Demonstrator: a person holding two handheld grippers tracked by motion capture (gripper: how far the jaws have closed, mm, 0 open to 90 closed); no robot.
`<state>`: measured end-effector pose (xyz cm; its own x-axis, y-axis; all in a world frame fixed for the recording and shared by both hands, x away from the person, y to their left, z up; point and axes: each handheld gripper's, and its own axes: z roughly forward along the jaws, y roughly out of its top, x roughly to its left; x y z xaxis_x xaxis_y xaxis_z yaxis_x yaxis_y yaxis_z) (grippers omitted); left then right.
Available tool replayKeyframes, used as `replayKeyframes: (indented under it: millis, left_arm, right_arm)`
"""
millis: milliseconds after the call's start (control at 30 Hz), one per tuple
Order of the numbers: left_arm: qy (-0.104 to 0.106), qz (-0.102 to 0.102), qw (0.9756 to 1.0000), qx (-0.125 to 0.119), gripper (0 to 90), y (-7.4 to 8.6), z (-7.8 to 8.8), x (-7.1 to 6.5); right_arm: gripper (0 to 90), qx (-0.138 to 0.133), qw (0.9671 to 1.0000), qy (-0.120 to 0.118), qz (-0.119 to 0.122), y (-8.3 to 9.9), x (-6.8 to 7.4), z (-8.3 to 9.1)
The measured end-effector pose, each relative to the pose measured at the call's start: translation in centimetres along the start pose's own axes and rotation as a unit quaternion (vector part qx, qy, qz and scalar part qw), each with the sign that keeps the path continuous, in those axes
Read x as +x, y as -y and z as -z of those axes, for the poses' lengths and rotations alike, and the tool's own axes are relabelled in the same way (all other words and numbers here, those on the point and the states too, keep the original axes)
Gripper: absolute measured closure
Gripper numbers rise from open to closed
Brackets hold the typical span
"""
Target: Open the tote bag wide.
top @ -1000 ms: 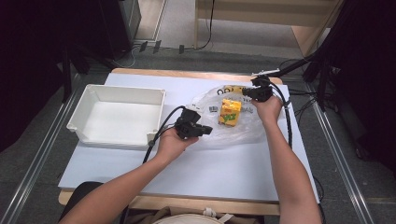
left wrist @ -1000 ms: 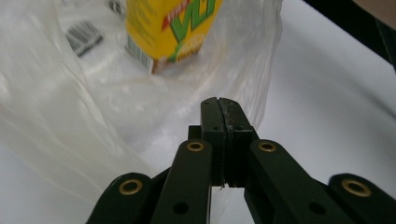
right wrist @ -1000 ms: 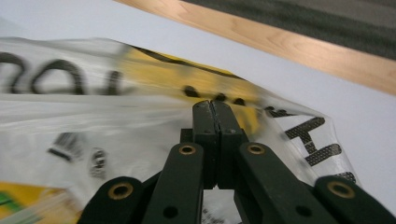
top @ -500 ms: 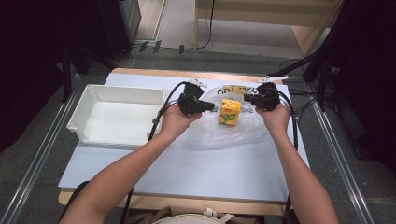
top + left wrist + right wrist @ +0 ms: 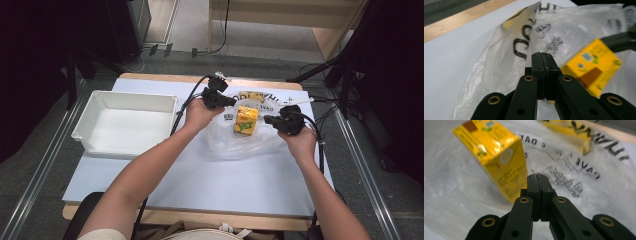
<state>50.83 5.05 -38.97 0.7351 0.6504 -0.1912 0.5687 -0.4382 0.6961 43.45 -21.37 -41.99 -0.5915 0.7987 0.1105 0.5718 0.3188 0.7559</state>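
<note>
A yellow juice carton (image 5: 246, 120) stands on a crumpled clear plastic bag (image 5: 235, 145) with black print, right of the table's middle. My left gripper (image 5: 231, 102) hovers just left of the carton at the bag's far edge, jaws shut with nothing visible between them. In the left gripper view the shut left gripper (image 5: 541, 55) points at the bag (image 5: 506, 52), the carton (image 5: 594, 62) off to the right. My right gripper (image 5: 268, 119) is shut too, just right of the carton. The right gripper view shows the right gripper (image 5: 539, 177) low beside the carton (image 5: 499, 152), over the bag (image 5: 586, 170).
An empty white tray (image 5: 125, 96) sits on the left of the white table top (image 5: 210, 180). Cables trail from both grippers across the table. Beyond the table's wooden far edge lie dark floor and stand legs.
My left hand has moved away from the person and slightly right, from the table's middle to the bag's far edge. My right hand has drawn back from the bag's far right corner to beside the carton.
</note>
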Motion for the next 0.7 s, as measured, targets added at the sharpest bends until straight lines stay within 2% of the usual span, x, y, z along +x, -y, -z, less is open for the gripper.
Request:
replayKeyframes:
  millis: [100,133,200,300,333,367,500,700]
  left_arm:
    - [-0.01,-0.001,0.9999,0.008,90.0,0.3,-0.8,0.5]
    - [-0.015,0.004,0.9997,0.016,90.0,0.7,-1.7,1.1]
    - [-0.019,0.007,0.9996,0.02,90.0,0.9,-2.0,1.5]
    - [-0.019,0.026,0.9992,0.024,90.0,1.4,-3.1,2.2]
    - [-0.022,0.023,0.999,0.03,90.0,1.6,-3.8,2.3]
    - [-0.022,0.023,0.999,0.03,90.0,1.6,-3.8,2.3]
    - [-0.028,0.02,0.9988,0.033,90.0,2.1,-4.9,2.6]
    - [-0.037,0.032,0.9982,0.033,90.0,2.7,-6.1,3.7]
  right_arm:
    - [90.0,0.011,0.9999,-0.003,-0.002,1.2,0.1,-0.5]
    - [90.0,0.016,0.9999,-0.003,-0.003,1.5,0.1,-0.6]
    - [90.0,0.022,0.9997,-0.006,-0.005,2.2,0.1,-1.1]
    - [90.0,0.028,0.9996,-0.009,-0.004,2.8,0.1,-1.5]
    - [90.0,0.036,0.9993,-0.011,0.003,3.3,0.1,-1.9]
    - [90.0,0.035,0.9993,-0.011,0.008,3.6,0.2,-2.1]
    - [90.0,0.045,0.9989,-0.016,0.0,4.6,0.3,-2.5]
    - [90.0,0.041,0.9987,-0.032,0.0,6.0,0.7,-2.5]
